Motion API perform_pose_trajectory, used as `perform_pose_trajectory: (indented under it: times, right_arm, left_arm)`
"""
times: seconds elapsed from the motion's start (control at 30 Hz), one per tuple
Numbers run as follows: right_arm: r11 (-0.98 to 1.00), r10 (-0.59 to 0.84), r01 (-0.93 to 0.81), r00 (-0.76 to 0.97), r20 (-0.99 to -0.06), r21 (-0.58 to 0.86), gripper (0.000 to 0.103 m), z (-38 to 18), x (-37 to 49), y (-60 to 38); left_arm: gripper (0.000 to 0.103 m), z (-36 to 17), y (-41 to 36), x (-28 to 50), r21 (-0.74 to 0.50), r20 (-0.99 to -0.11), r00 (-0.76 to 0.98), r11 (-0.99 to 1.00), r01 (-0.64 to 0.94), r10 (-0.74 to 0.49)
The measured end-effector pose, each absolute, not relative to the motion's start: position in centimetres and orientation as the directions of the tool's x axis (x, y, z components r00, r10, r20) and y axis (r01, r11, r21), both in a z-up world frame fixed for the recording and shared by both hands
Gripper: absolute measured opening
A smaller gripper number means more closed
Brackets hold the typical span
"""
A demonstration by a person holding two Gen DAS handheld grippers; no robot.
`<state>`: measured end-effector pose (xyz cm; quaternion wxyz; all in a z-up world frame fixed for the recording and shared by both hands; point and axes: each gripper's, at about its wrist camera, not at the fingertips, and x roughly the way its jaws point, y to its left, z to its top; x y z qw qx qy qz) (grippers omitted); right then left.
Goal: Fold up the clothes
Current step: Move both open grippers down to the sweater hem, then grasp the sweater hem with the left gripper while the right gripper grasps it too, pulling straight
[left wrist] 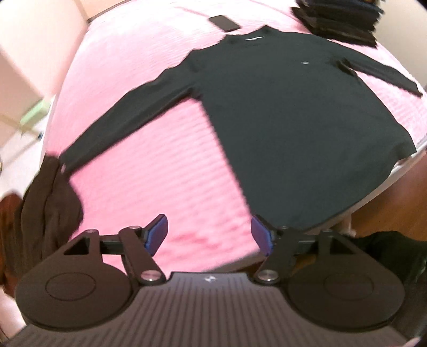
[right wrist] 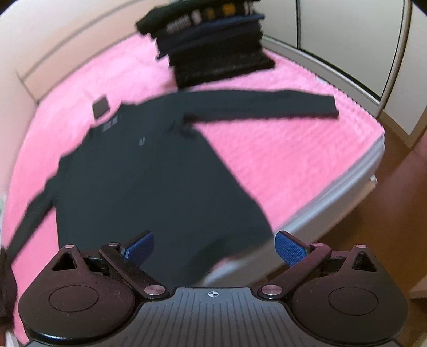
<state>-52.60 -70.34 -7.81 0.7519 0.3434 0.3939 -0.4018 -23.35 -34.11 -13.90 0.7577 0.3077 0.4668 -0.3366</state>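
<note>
A dark long-sleeved shirt (left wrist: 280,125) lies flat on the pink bed cover (left wrist: 149,165), both sleeves spread outward. My left gripper (left wrist: 209,235) is open above the cover, just left of the shirt's hem, with nothing between its blue pads. In the right wrist view the same shirt (right wrist: 149,186) fills the middle, its right sleeve (right wrist: 267,106) stretched toward the bed's edge. My right gripper (right wrist: 214,251) is open and hovers over the hem's lower right corner, holding nothing.
A stack of folded dark clothes (right wrist: 213,45) stands at the head of the bed, beyond the shirt. A black phone (left wrist: 224,22) lies near the collar. A brown crumpled garment (left wrist: 48,211) sits at the bed's left edge. The bed's grey rim (right wrist: 347,192) and wooden floor are at right.
</note>
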Motion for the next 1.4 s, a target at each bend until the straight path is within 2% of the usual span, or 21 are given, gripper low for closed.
perform_pose_trajectory:
  times: [0.17, 0.37, 0.53, 0.7, 0.77, 0.8, 0.93, 1.1, 1.17, 1.2, 1.23, 1.37, 1.4]
  right_arm:
    - [0.476, -0.308, 0.869, 0.308, -0.9, 0.134, 0.099, -9.0, -52.1, -68.9]
    - [0.434, -0.293, 0.894, 0.256, -0.921, 0.111, 0.099, -10.1, -53.6, -70.9]
    - [0.475, -0.245, 0.863, 0.317, -0.916, 0.171, 0.099, -11.3, -55.1, -72.8]
    - [0.619, -0.118, 0.737, 0.429, -0.895, 0.272, 0.099, -14.8, -55.8, -76.9]
    - [0.659, -0.083, 0.697, 0.439, -0.894, 0.282, 0.084, -16.7, -55.9, -78.9]
    - [0.66, -0.057, 0.688, 0.444, -0.894, 0.3, 0.074, -17.8, -56.0, -79.9]
    - [0.65, 0.055, 0.67, 0.43, -0.901, 0.359, 0.074, -22.2, -56.3, -83.0]
    - [0.686, 0.147, 0.625, 0.382, -0.912, 0.372, 0.073, -25.0, -55.6, -83.8]
    - [0.704, 0.172, 0.606, 0.362, -0.916, 0.372, 0.069, -25.4, -55.2, -83.6]
    - [0.713, 0.183, 0.595, 0.352, -0.918, 0.371, 0.06, -25.5, -54.9, -83.4]
    - [0.718, 0.192, 0.589, 0.346, -0.919, 0.371, 0.059, -25.6, -54.8, -83.4]
    - [0.711, 0.209, 0.596, 0.33, -0.921, 0.375, 0.057, -26.1, -54.3, -83.3]
    - [0.704, 0.208, 0.605, 0.325, -0.922, 0.372, 0.05, -26.2, -54.2, -83.4]
  left_arm:
    - [0.065, -14.0, -30.7, -23.8, 0.138, -0.915, 0.335, 0.607, 0.783, -0.225]
    - [0.065, -14.4, -31.2, -24.6, 0.109, -0.925, 0.303, 0.602, 0.791, -0.23]
    - [0.065, -14.8, -34.8, -25.0, 0.112, -0.929, 0.286, 0.56, 0.821, -0.234]
    - [0.065, -15.6, -38.7, -25.7, 0.107, -0.942, 0.249, 0.499, 0.86, -0.227]
    - [0.065, -17.0, -39.7, -25.7, 0.108, -0.952, 0.232, 0.488, 0.866, -0.202]
    - [0.065, -17.7, -40.2, -25.7, 0.108, -0.956, 0.224, 0.482, 0.869, -0.189]
    - [0.065, -20.7, -41.2, -25.2, 0.098, -0.972, 0.194, 0.525, 0.846, -0.131]
    - [0.065, -24.7, -40.8, -24.0, 0.012, -0.984, 0.125, 0.649, 0.76, -0.129]
    - [0.064, -26.9, -40.2, -23.6, -0.021, -0.987, 0.093, 0.685, 0.728, -0.129]
    - [0.064, -28.1, -39.9, -23.4, -0.038, -0.989, 0.074, 0.702, 0.711, -0.13]
    - [0.061, -29.2, -39.5, -23.2, -0.06, -0.989, 0.056, 0.719, 0.693, -0.136]
    - [0.036, -32.3, -37.9, -22.4, -0.195, -0.975, -0.028, 0.791, 0.58, -0.22]
    - [0.034, -32.7, -37.6, -22.3, -0.22, -0.971, -0.042, 0.802, 0.556, -0.237]
